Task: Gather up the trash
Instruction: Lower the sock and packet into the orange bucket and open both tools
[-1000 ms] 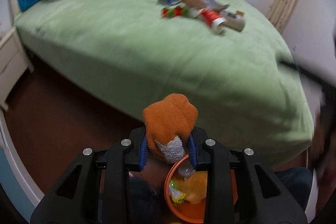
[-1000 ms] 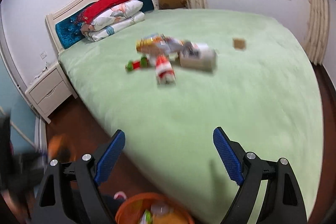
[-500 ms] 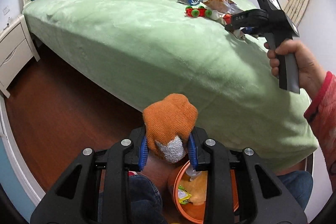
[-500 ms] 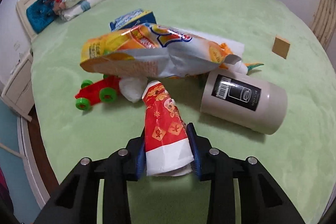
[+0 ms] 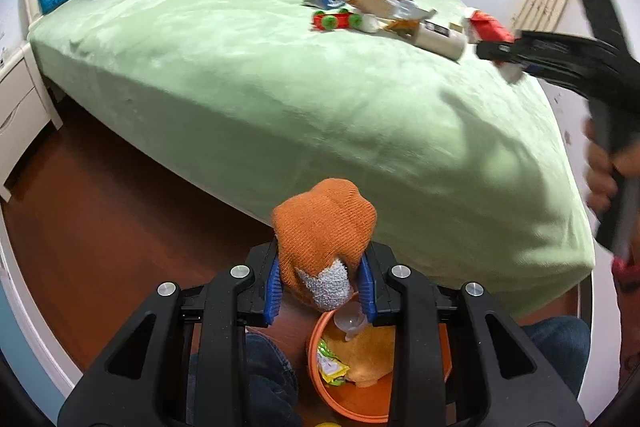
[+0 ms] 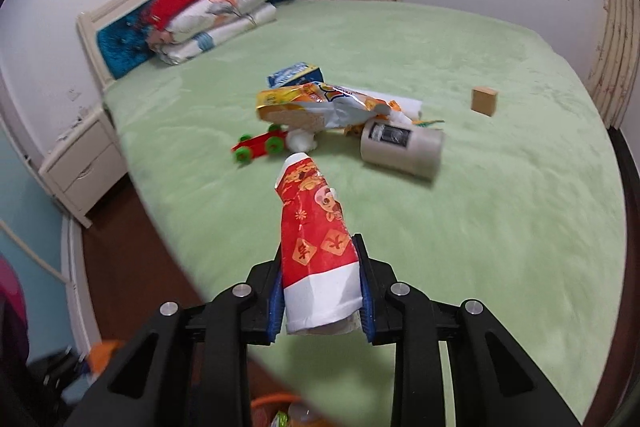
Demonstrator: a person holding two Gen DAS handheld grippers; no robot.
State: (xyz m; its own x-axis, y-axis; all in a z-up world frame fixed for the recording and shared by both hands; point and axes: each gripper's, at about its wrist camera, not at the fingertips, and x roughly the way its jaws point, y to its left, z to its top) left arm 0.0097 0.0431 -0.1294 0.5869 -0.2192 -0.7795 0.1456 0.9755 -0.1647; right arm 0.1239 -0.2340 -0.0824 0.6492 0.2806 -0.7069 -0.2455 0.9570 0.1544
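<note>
My right gripper (image 6: 320, 297) is shut on a red and white paper cup (image 6: 316, 247) and holds it above the green bed (image 6: 500, 227); the cup also shows in the left wrist view (image 5: 486, 29). My left gripper (image 5: 320, 287) is shut on an orange knit sock (image 5: 324, 239) above an orange bin (image 5: 340, 399) on the floor. The bin holds wrappers and a clear plastic piece. On the bed lie a yellow snack bag (image 6: 320, 105), a blue packet (image 6: 294, 75), a beige cylinder (image 6: 402, 149) and a white wad (image 6: 302, 141).
A red toy car (image 6: 258, 147) with green wheels and a small wooden block (image 6: 484, 101) lie on the bed. Folded bedding (image 6: 216, 15) is at the headboard. A white nightstand (image 6: 82, 165) stands left of the bed. The floor is dark wood (image 5: 100, 219).
My right gripper has lifted the paper cup off the bed and drawn back from the trash pile. My left gripper still holds the sock over the bin.
</note>
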